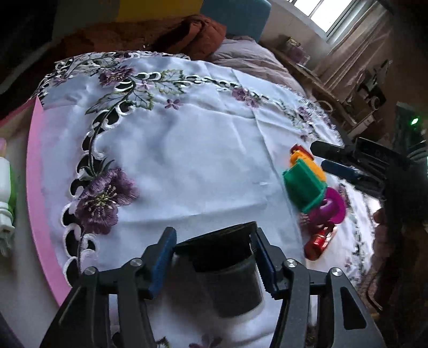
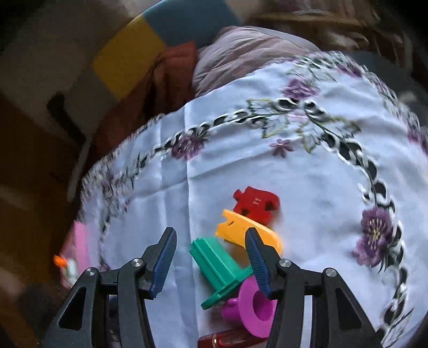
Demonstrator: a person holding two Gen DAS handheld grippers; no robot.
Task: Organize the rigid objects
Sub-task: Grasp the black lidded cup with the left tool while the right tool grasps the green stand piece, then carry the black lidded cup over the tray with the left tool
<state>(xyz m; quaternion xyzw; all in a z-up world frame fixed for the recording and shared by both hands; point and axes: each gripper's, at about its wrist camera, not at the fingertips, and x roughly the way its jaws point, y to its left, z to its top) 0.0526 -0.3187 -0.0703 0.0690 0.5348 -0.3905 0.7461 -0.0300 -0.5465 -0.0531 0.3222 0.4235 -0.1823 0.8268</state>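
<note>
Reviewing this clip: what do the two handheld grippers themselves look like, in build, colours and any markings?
The left gripper and right gripper match: black angular linkage arms with triangular cutouts and silver pivot bolts, ending in blue ribbed finger pads. No cables, sleeves or legible markings show.

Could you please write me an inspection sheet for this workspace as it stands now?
Surface: white embroidered tablecloth with purple flowers.
Job's things: dark cylindrical container; green piece, orange piece, red piece, magenta spool and shiny red item heaped together.
Clutter: white and green bottle on the pink border.
Grippers: left gripper shut on the container; right gripper open over the heap.
Cables: nothing seen.
Surroundings: window, rust cloth.
</note>
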